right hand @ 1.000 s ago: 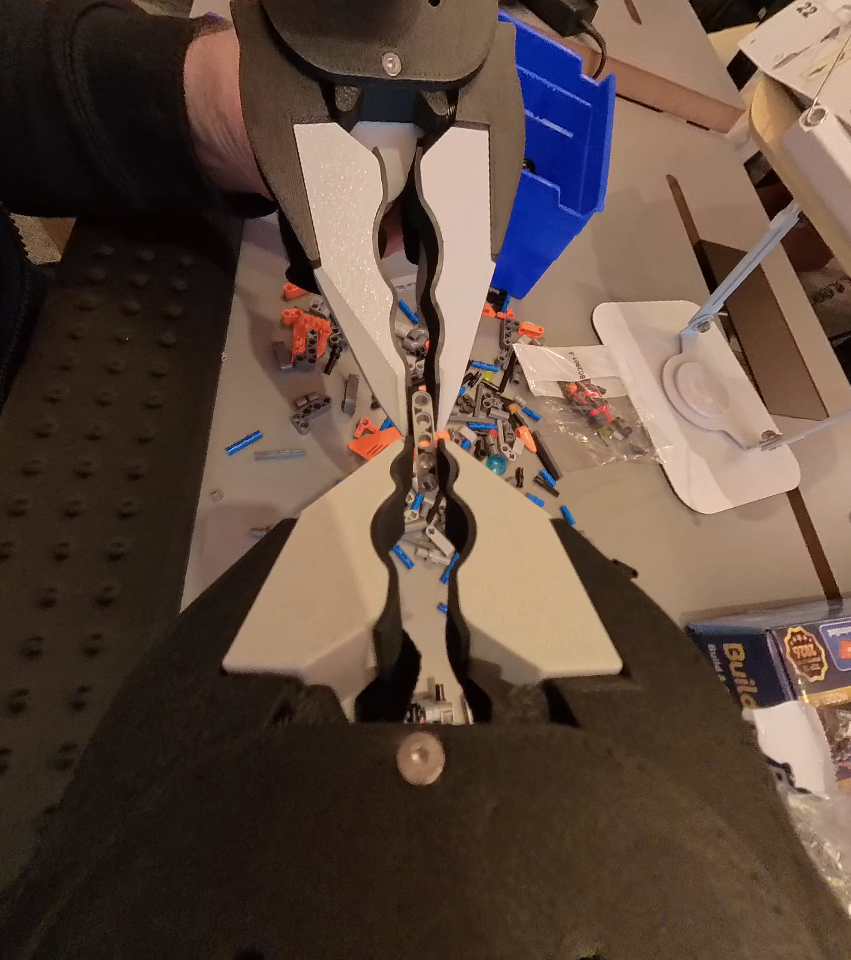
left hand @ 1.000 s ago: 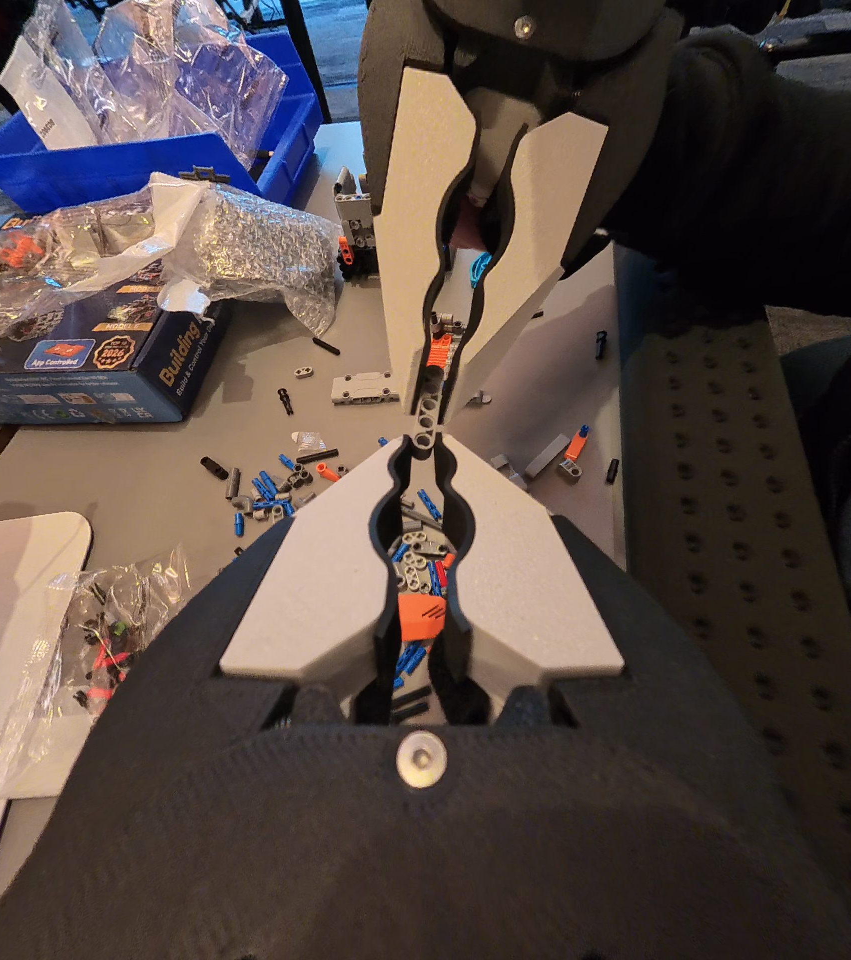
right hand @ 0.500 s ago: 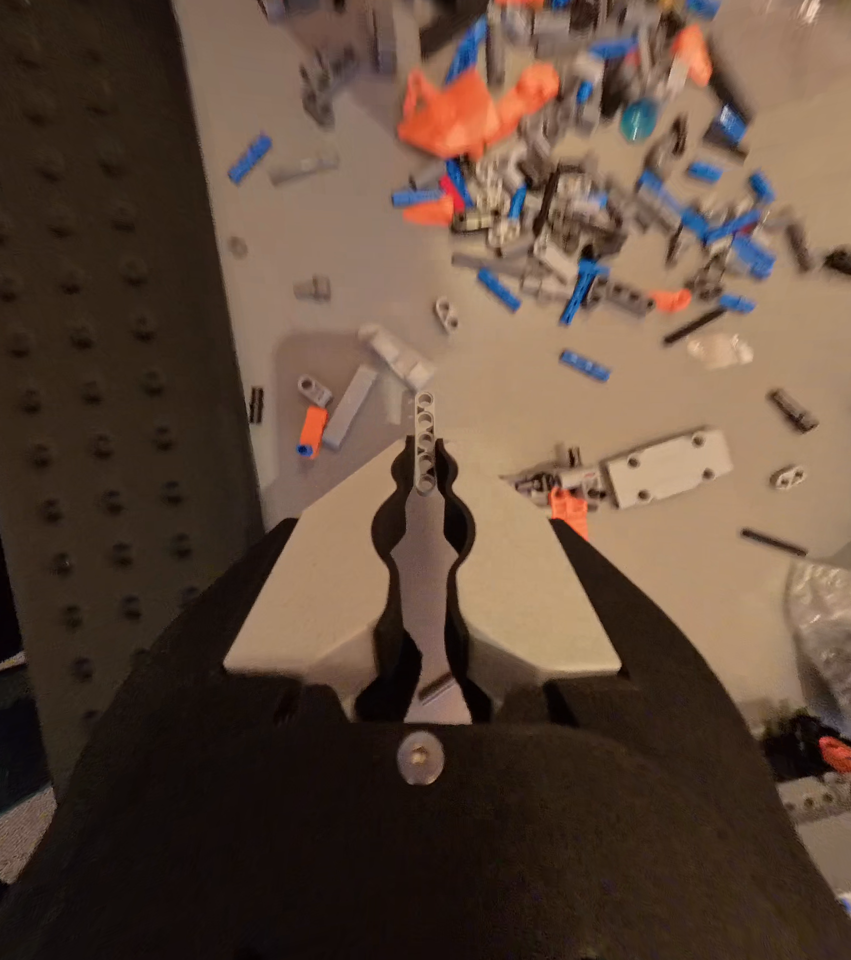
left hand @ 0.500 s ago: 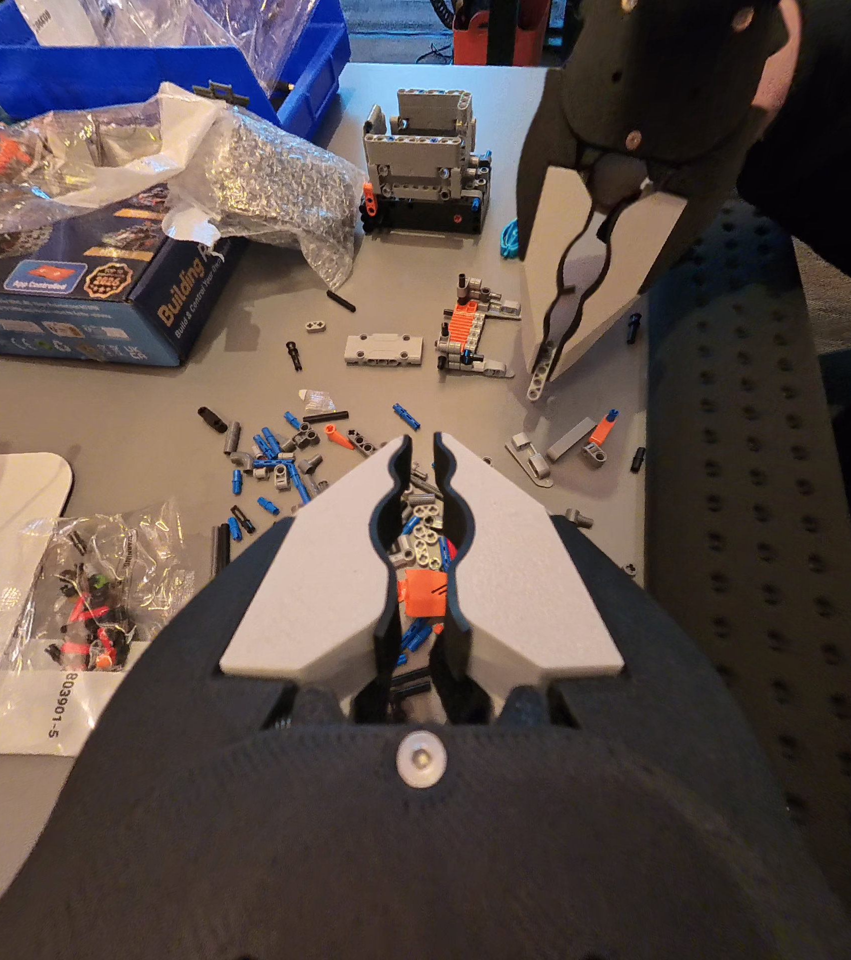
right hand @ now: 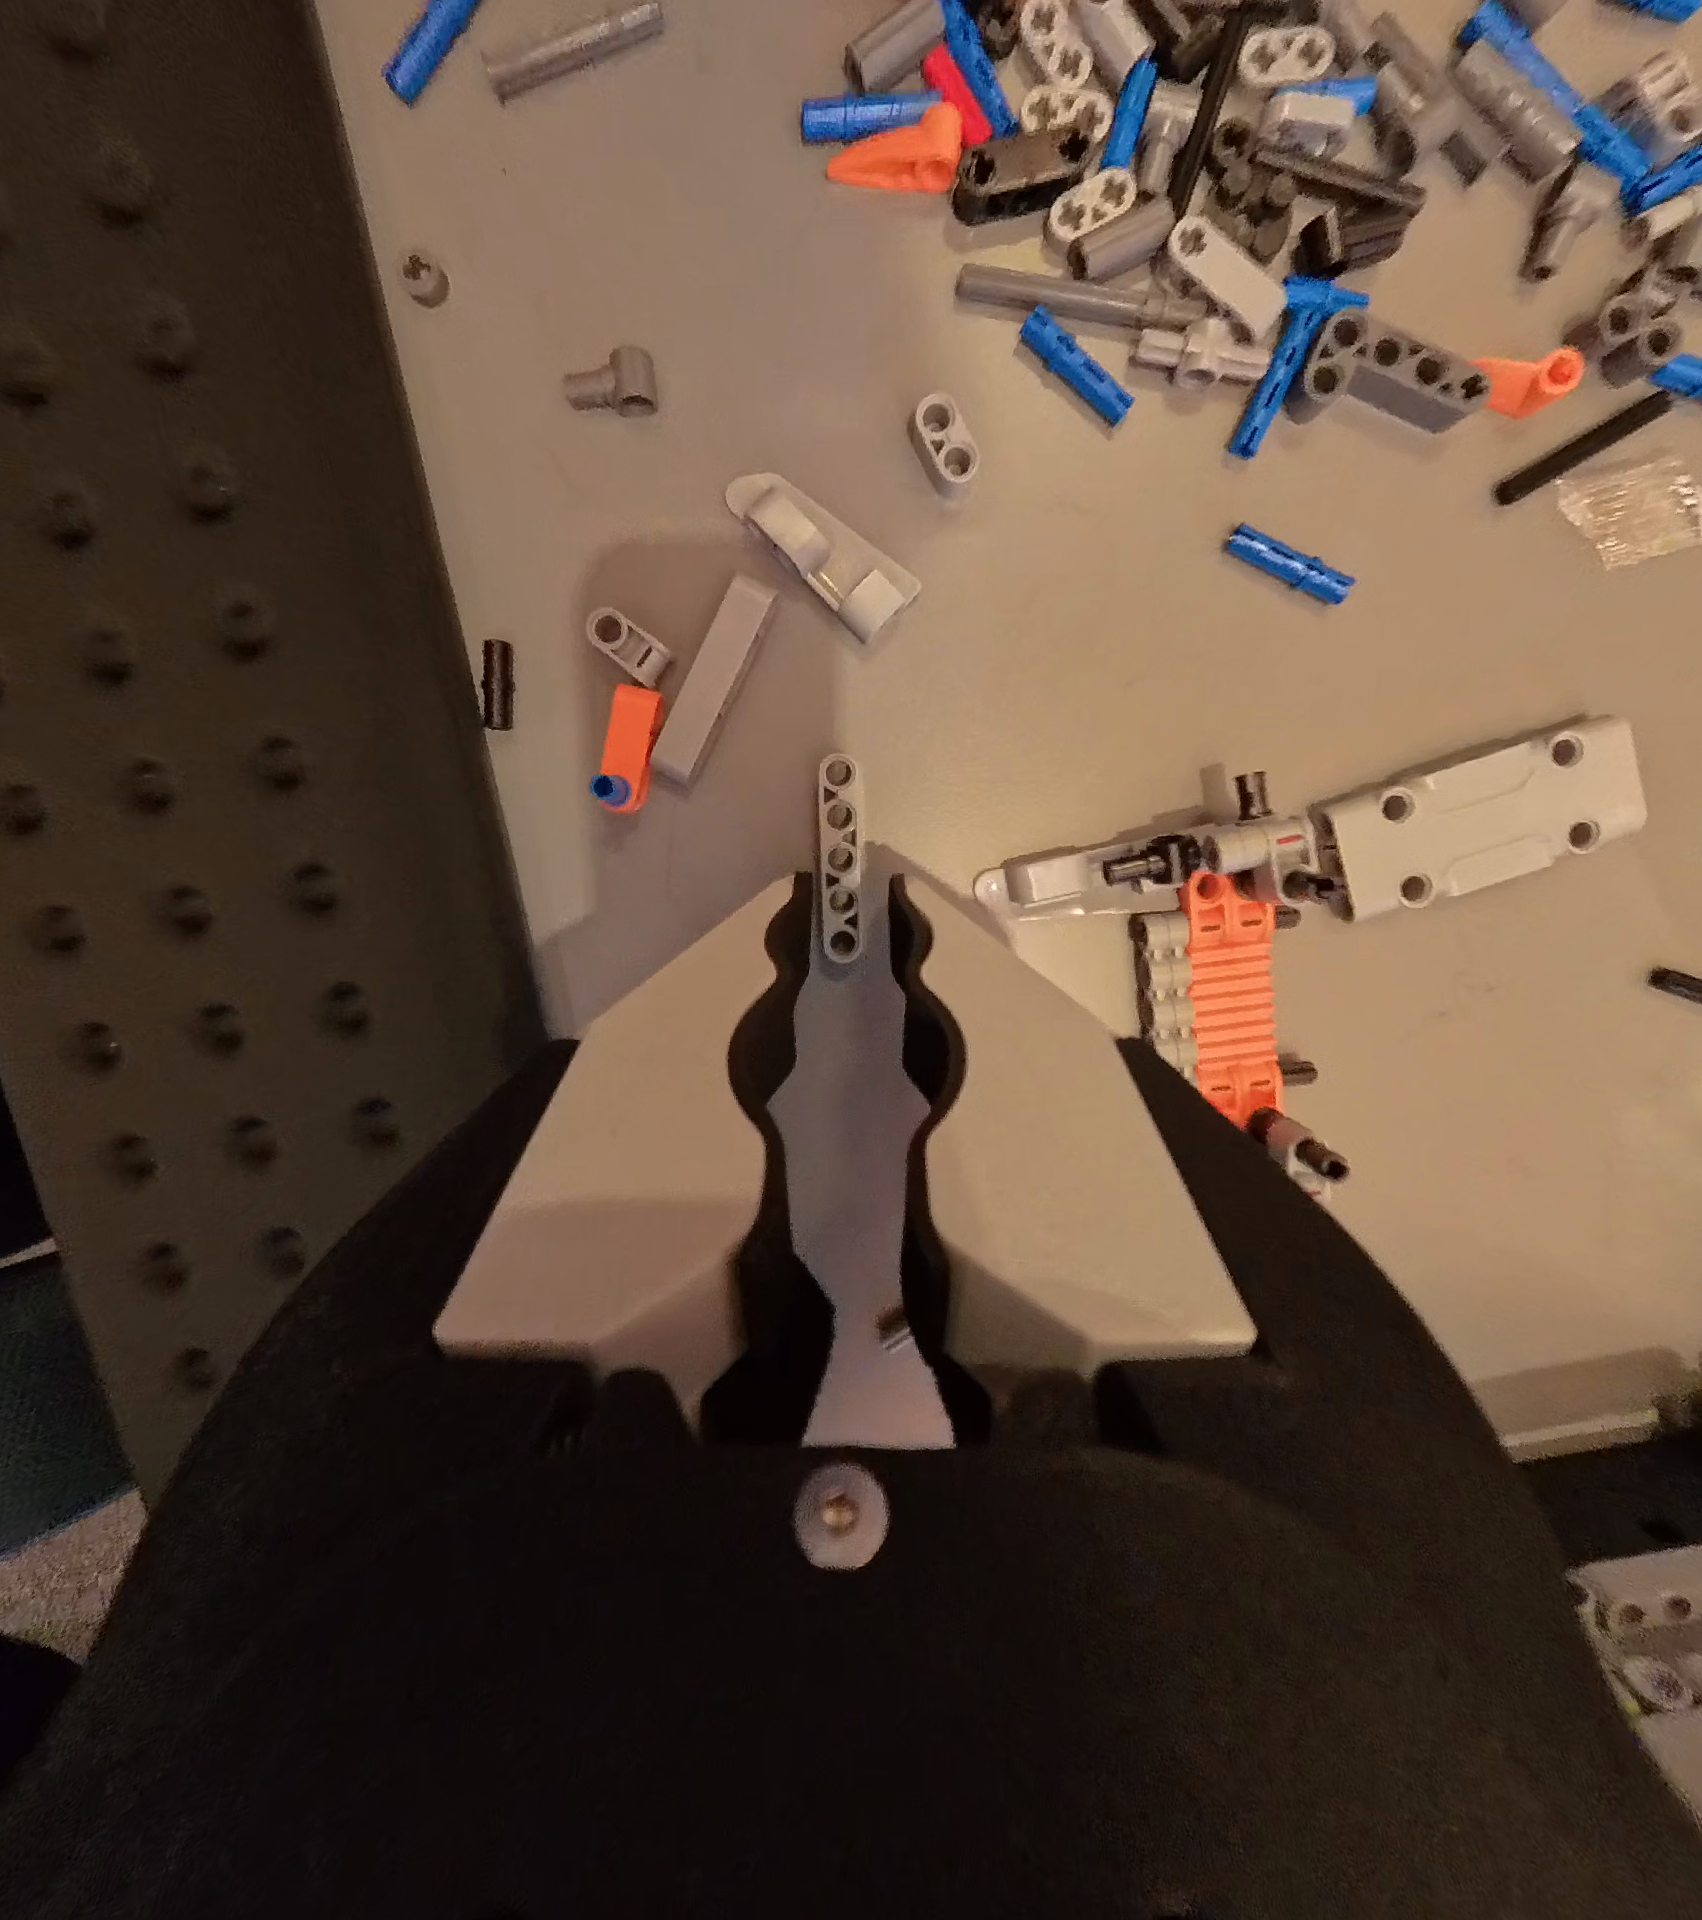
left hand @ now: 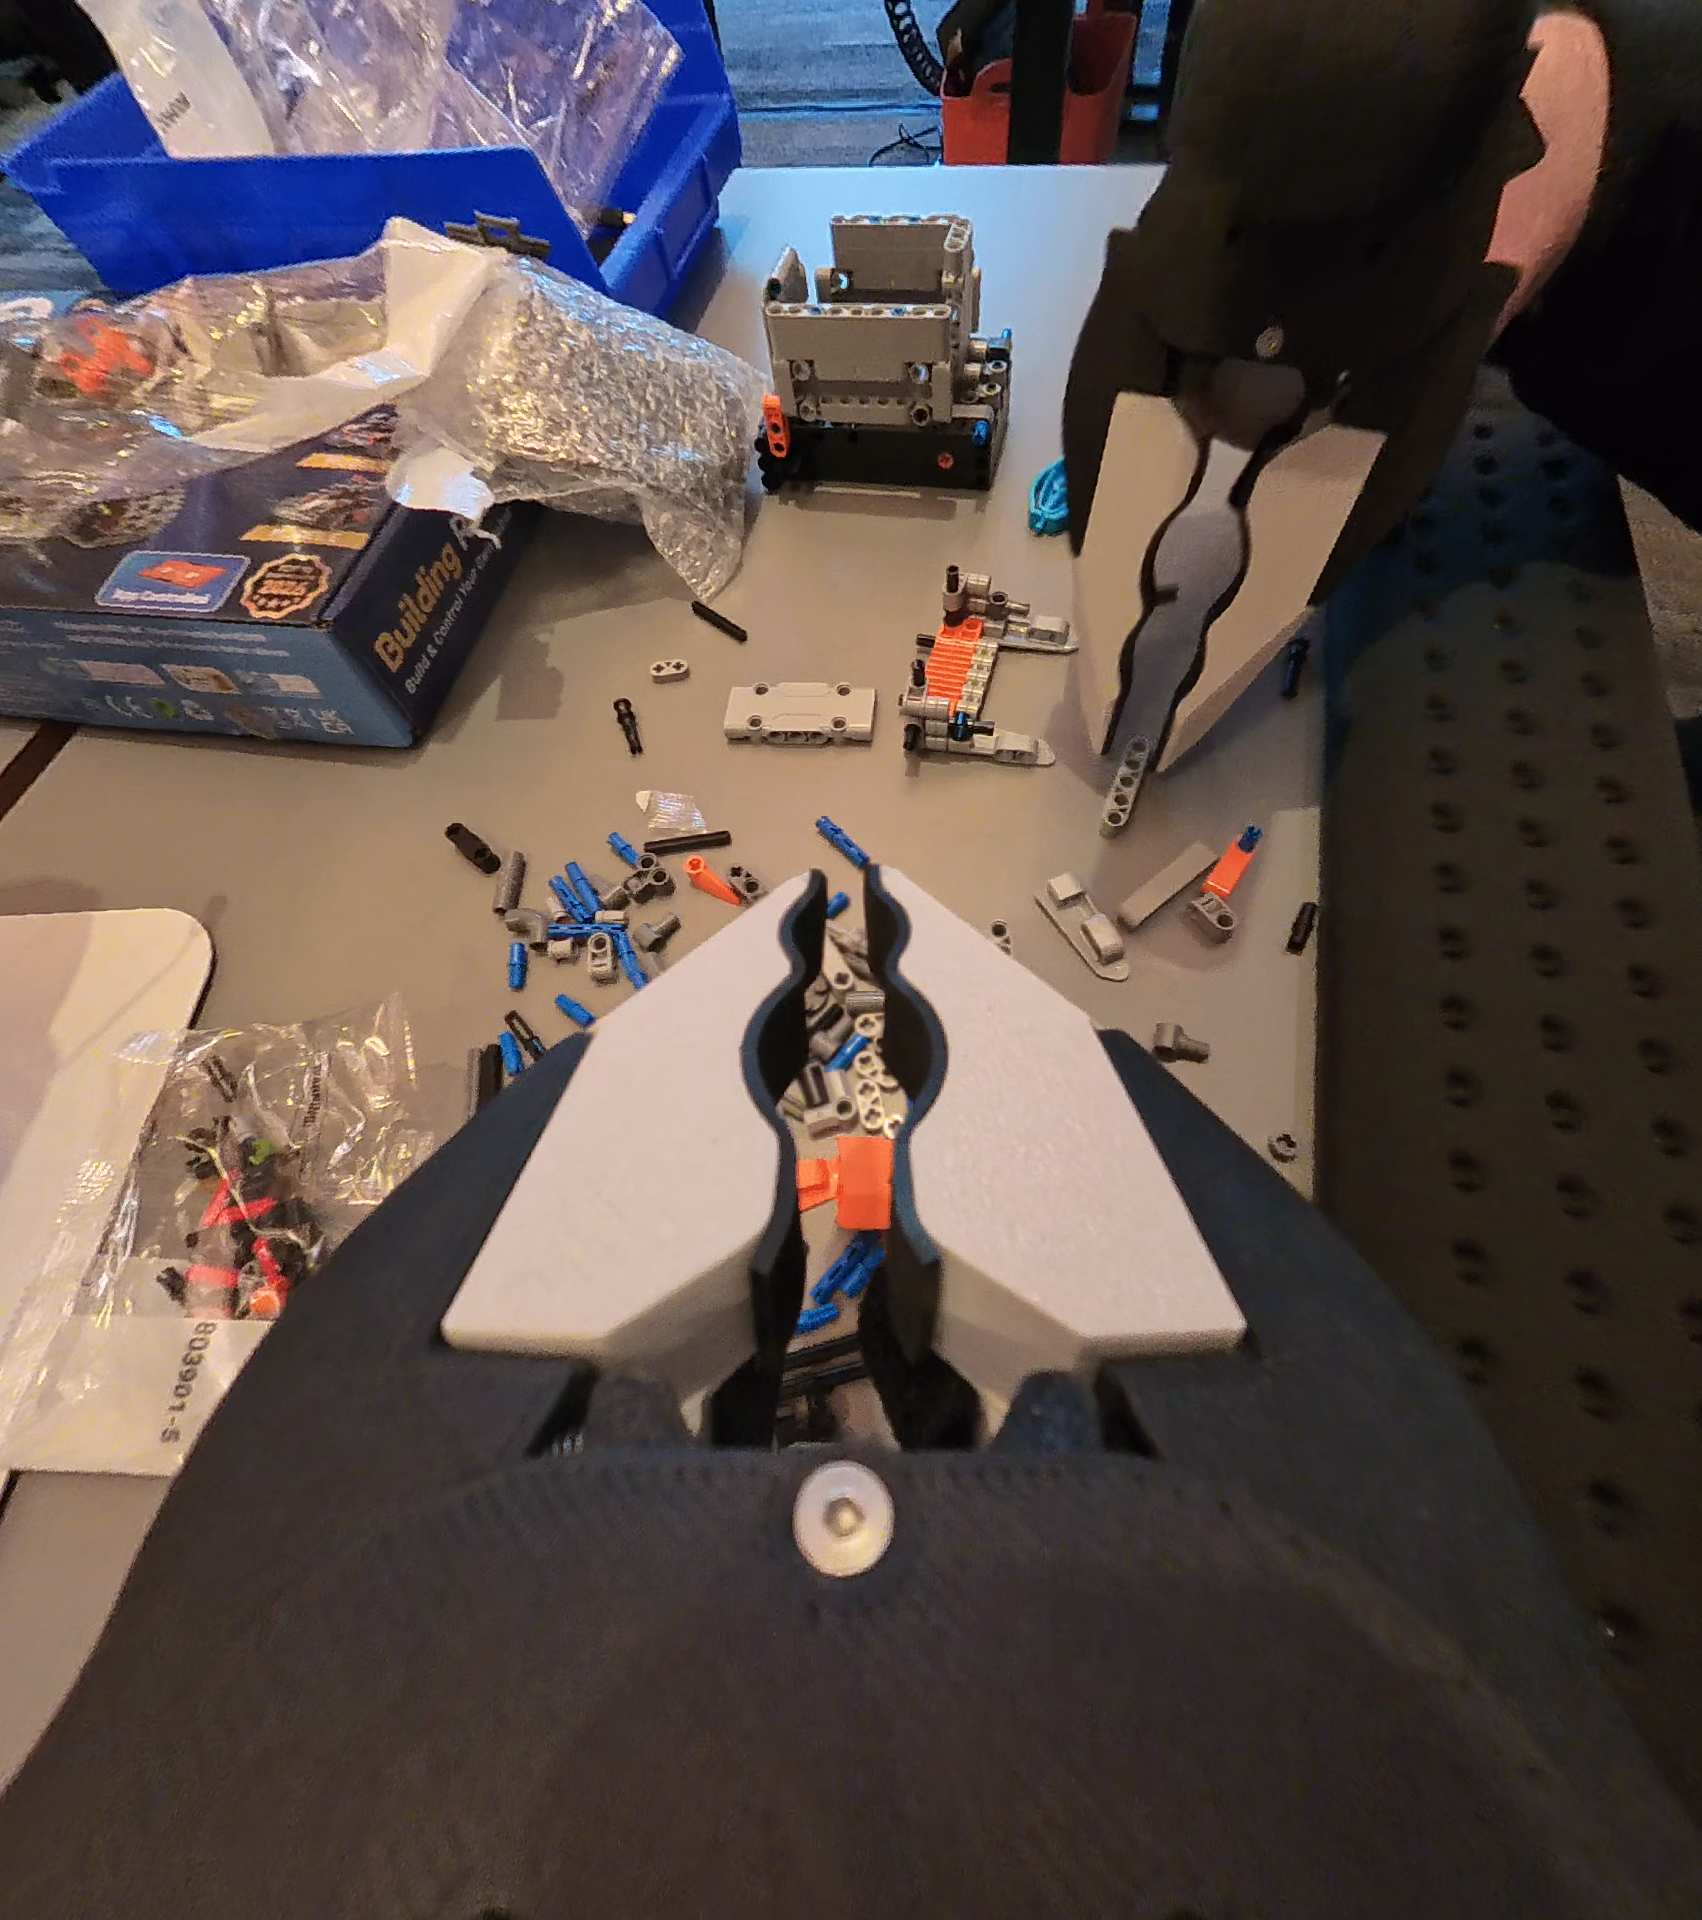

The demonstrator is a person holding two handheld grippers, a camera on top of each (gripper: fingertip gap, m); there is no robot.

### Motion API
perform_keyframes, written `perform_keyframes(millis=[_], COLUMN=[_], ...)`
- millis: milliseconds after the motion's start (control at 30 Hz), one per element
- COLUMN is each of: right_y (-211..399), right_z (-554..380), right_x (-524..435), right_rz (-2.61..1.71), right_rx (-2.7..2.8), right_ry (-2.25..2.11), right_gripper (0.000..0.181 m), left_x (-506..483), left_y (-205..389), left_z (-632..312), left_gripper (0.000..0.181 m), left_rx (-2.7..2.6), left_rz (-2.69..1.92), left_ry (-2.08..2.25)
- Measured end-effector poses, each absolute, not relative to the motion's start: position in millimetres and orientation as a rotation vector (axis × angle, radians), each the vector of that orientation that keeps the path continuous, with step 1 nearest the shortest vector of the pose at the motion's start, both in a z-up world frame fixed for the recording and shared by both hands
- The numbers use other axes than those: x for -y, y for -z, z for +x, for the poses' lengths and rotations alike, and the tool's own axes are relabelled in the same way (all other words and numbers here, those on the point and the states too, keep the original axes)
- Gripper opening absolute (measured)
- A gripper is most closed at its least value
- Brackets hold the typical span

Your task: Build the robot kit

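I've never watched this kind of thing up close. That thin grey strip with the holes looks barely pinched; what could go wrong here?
1. The right gripper pinches only one end of the grey holed beam; most of it sticks out past the tips, so it might twist or slip free.
2. If dropped, it could land among the loose grey pieces right below and be hard to pick out.
3. The orange-and-grey assembly lies close beside the gripper and could get knocked.

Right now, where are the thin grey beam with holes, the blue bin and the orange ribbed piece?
thin grey beam (right hand: 841,854), right wrist view, its middle hole.
blue bin (left hand: 307,213), left wrist view, its front wall.
orange ribbed piece (right hand: 1231,997), right wrist view, its ribbed face.
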State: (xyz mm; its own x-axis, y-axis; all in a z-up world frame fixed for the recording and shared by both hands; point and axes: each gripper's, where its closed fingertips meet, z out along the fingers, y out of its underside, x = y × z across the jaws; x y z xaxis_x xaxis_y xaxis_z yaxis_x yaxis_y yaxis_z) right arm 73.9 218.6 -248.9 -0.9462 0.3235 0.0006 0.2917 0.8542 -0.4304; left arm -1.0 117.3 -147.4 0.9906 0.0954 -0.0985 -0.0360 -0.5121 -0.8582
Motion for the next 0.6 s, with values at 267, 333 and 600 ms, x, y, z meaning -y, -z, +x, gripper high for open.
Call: perform_keyframes(millis=[267, 333, 600], right_y=[185.7, 173.6, 152.1], right_z=[45.0, 34.1, -4.5], right_x=[-232.6, -235.3, -211.0], right_rz=[-0.631, -0.65, -0.598], right_rx=[2.701, 2.635, 2.562], right_ry=[-0.979, -0.994, -0.997], right_gripper=[0.012, 0.013, 0.015], left_x=[-109.1, -104.1, -91.8], left_y=[129.1, 123.1, 113.2], left_z=[-20.5, -27.7, -43.5], left_gripper=[0.019, 0.021, 0.022], left_rx=[0.155, 0.187, 0.261], left_rz=[-2.004, -1.976, -1.91], left_ry=[-0.229, -0.263, -0.335])
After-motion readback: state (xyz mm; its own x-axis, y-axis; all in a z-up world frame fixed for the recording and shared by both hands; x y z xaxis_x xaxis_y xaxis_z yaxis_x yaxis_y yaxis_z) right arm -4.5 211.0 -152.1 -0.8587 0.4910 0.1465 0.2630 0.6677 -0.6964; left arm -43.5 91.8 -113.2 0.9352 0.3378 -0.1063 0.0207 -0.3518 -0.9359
